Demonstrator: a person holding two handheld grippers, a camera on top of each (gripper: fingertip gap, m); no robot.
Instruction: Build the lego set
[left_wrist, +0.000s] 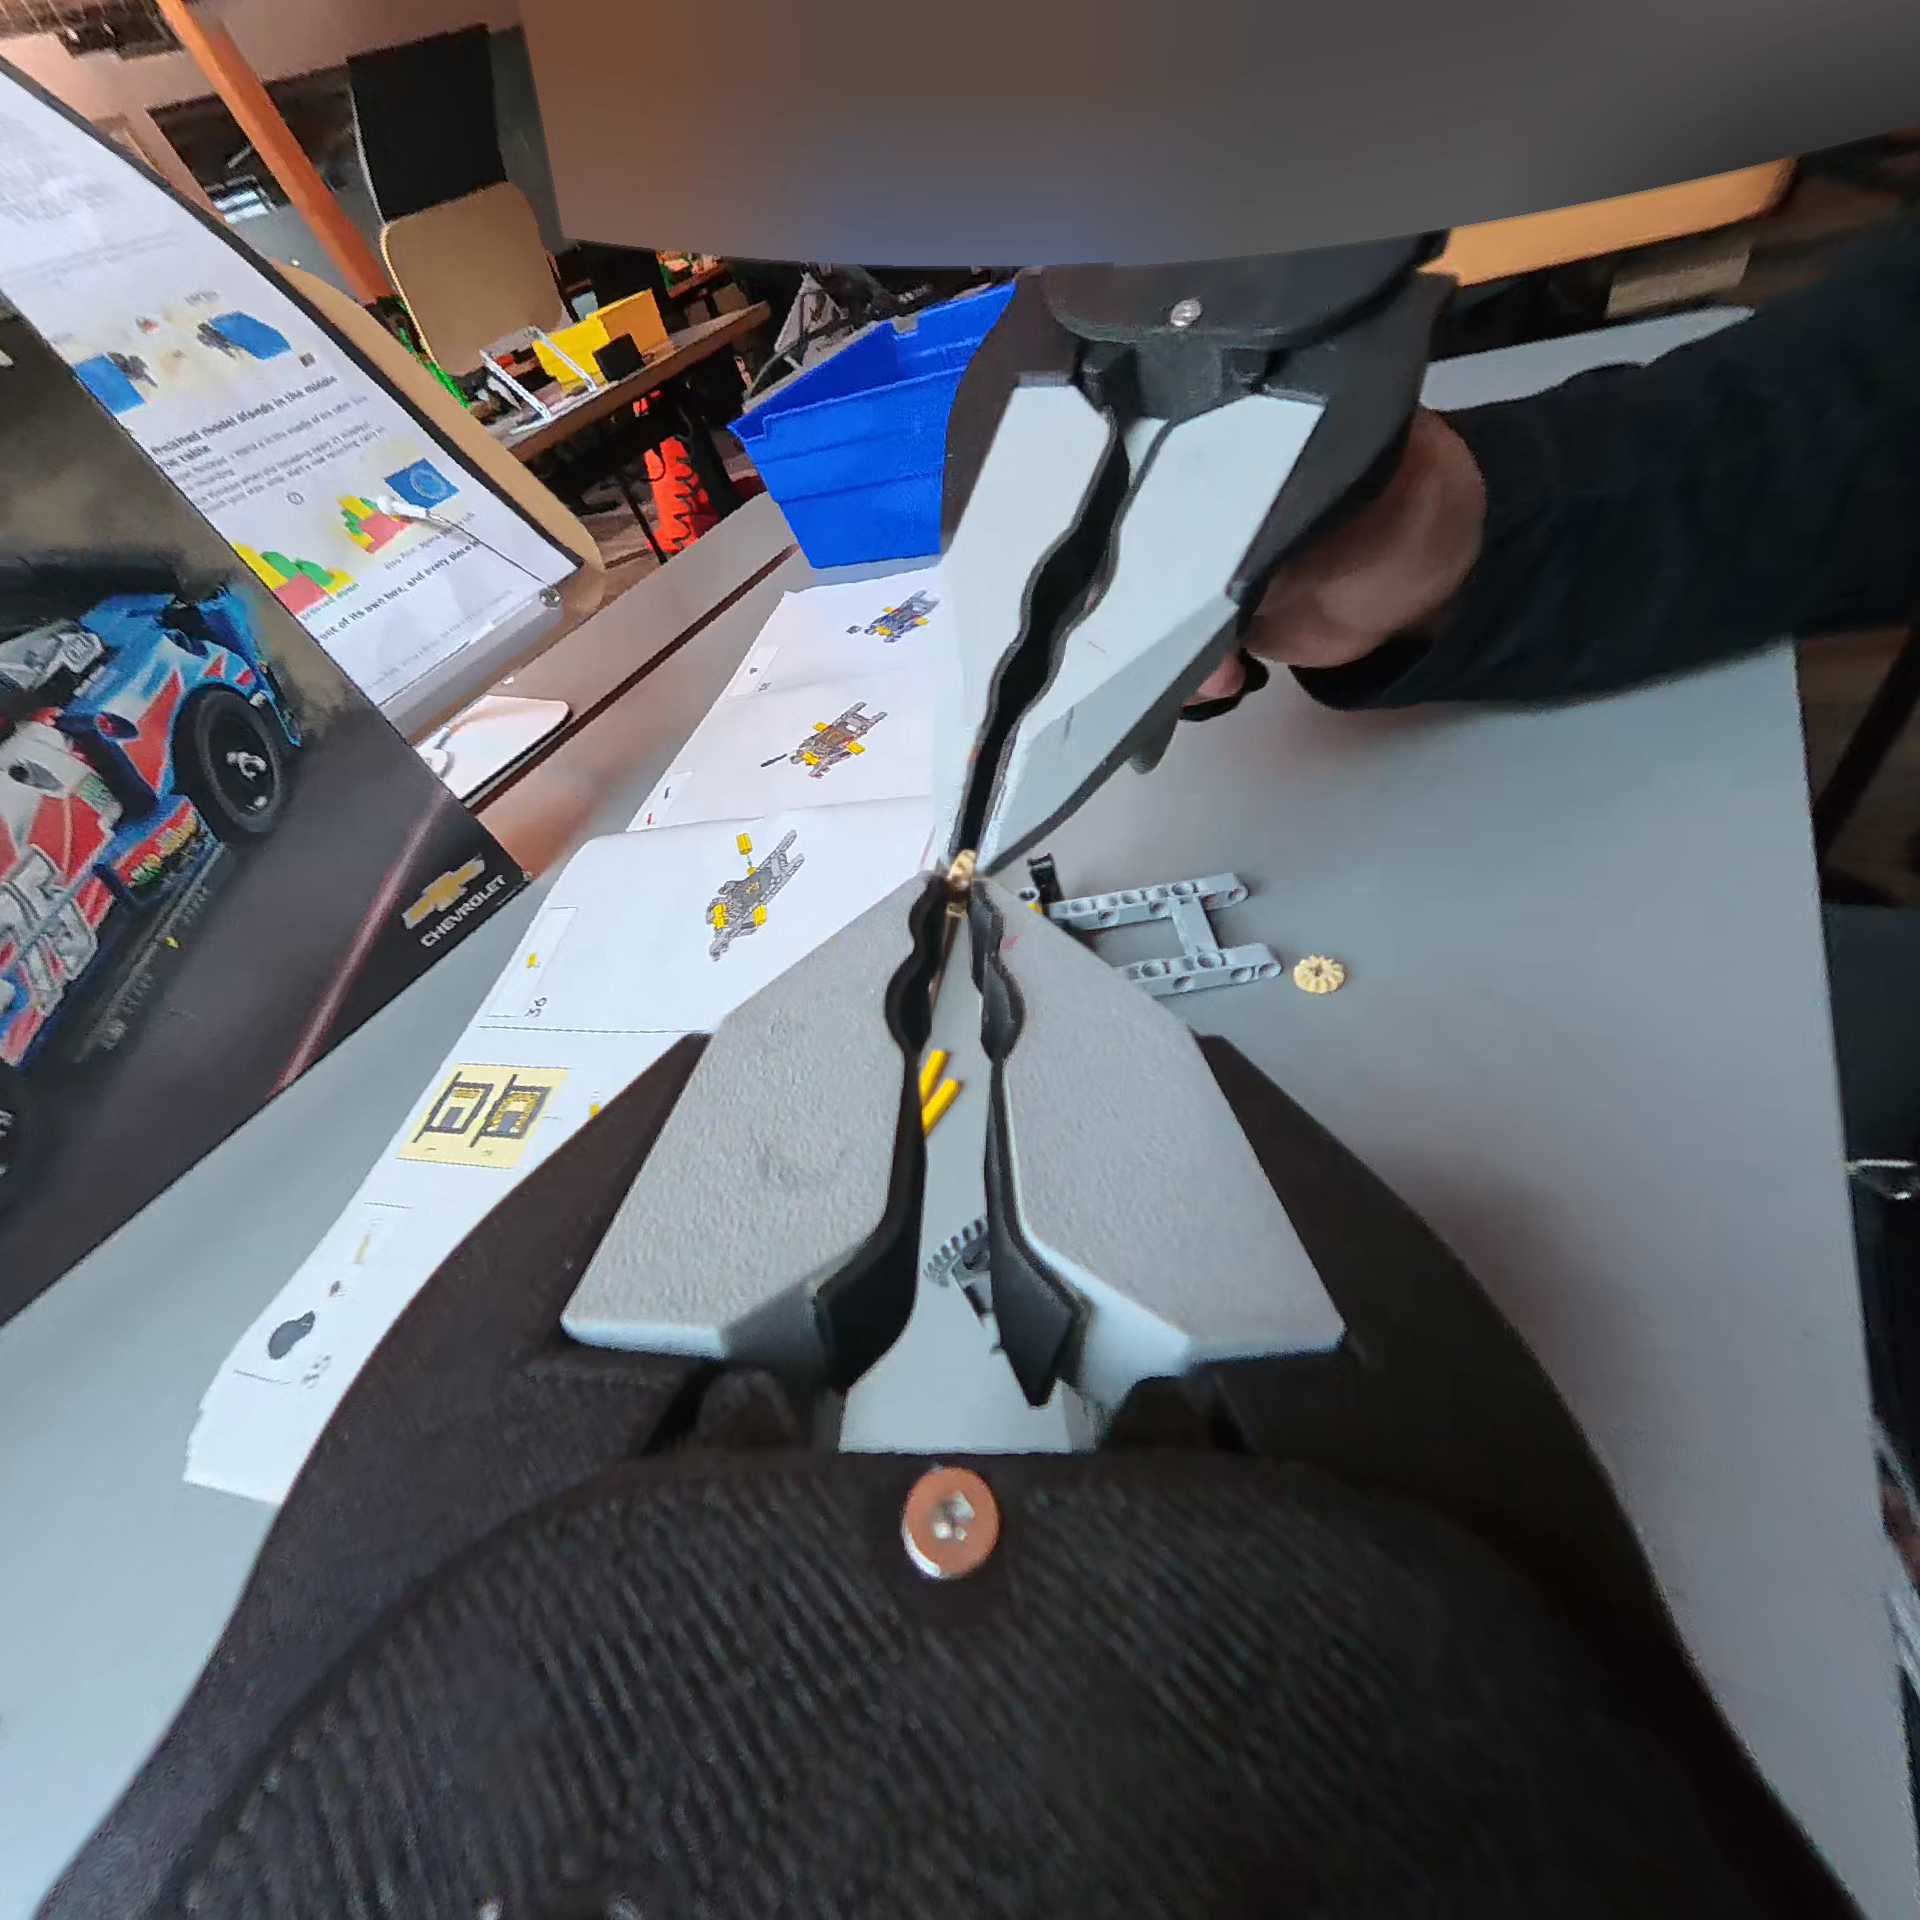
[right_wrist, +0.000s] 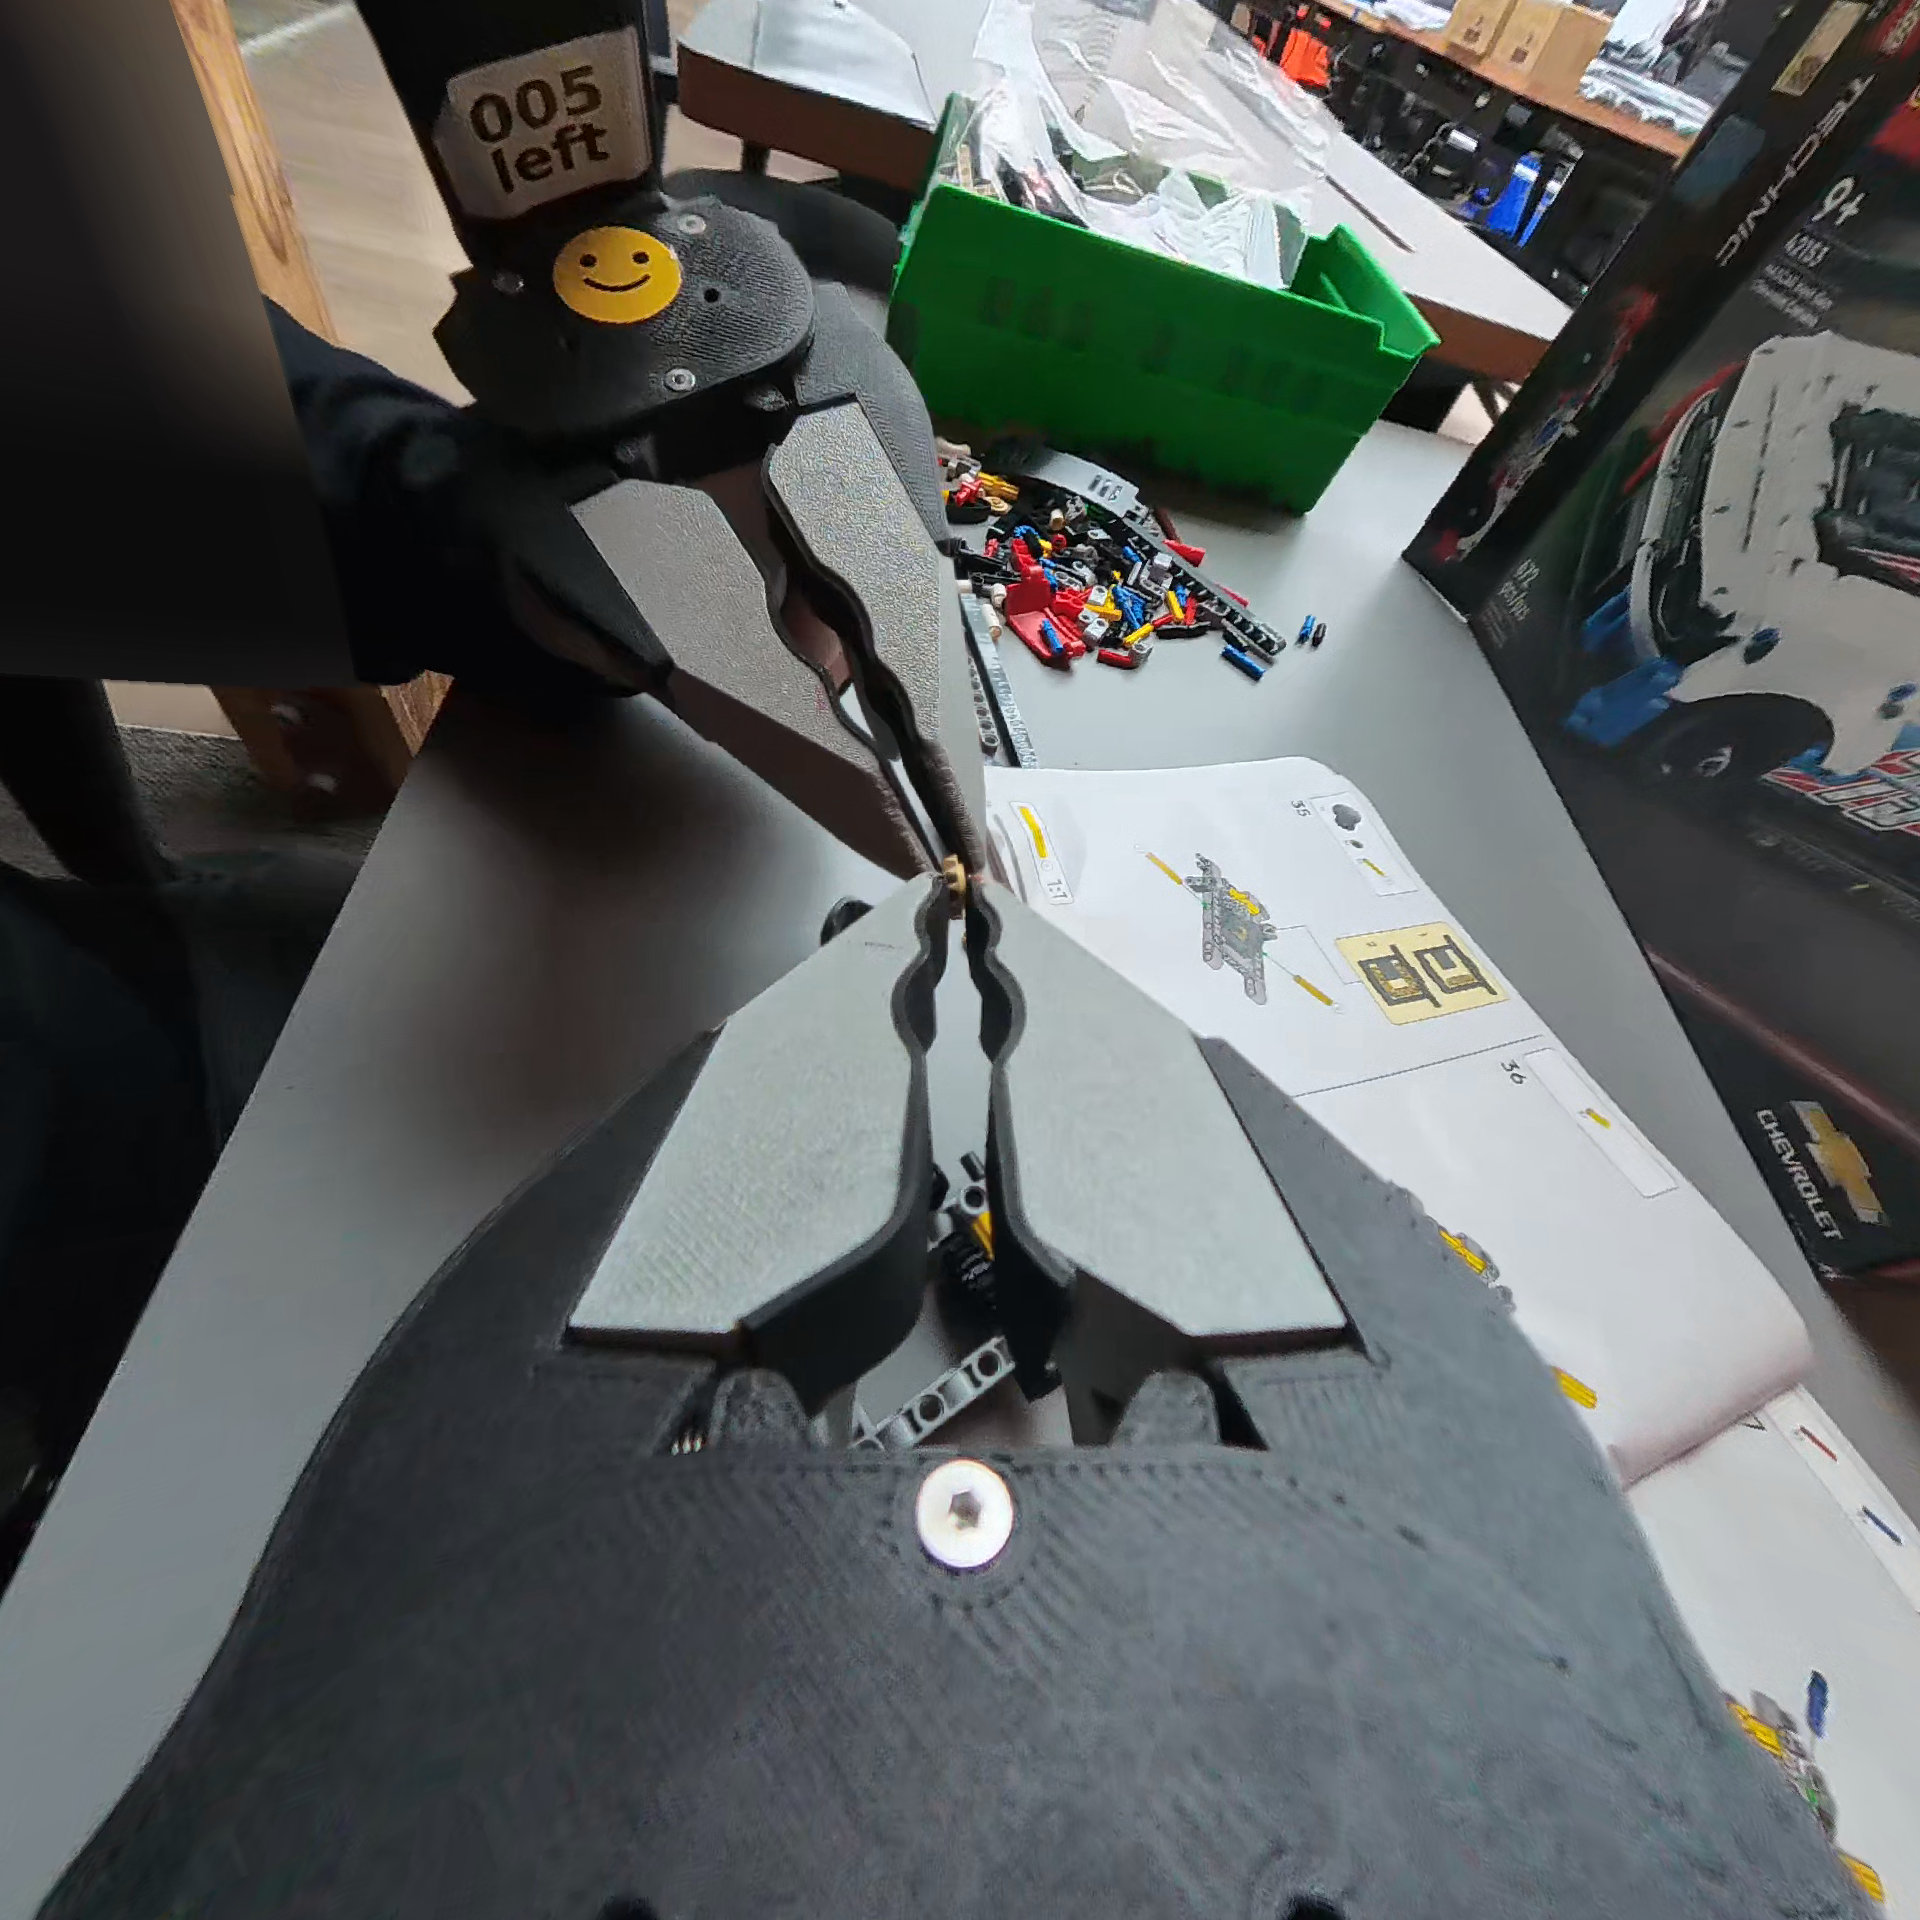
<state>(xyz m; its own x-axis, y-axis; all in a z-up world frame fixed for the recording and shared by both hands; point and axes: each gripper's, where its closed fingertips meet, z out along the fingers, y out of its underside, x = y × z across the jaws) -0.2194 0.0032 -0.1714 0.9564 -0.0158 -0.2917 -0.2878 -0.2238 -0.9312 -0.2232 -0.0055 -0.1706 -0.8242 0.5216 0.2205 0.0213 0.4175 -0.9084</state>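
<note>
Lego gear (left_wrist: 961, 868), a small tan one, sits pinched right where my two sets of fingertips meet, held up above the grey bench (left_wrist: 1507, 1195). My left gripper (left_wrist: 954, 902) has its fingers drawn narrow, with a thin yellowish axle showing in the slot between them and running up to that gear. My right gripper (left_wrist: 971, 852) comes in from the opposite side, held by a hand (left_wrist: 1351, 561) in a dark sleeve, its fingers also nearly together at the tip, touching the gear (whether the right fingers truly clamp the gear or only press against it, I cannot tell).

From the right wrist view the same tan gear (right_wrist: 956, 878) shows between the two tips, with the left gripper (right_wrist: 940, 847) slanting down from the upper left and the right gripper (right_wrist: 961, 914) rising from below.

On the bench beyond lies a grey ladder-shaped frame (left_wrist: 1174, 930) with a second tan gear (left_wrist: 1320, 975) just beside it, and two yellow axles (left_wrist: 935, 1086) lie under my left fingers. An open instruction booklet (right_wrist: 1351, 935) lies flat beside the tall set box (right_wrist: 1714, 623). Farther off is a heap of loose coloured pieces (right_wrist: 1101, 592) in front of a green bin (right_wrist: 1143, 353), and a blue bin (left_wrist: 862, 457) stands at the far end.
</note>
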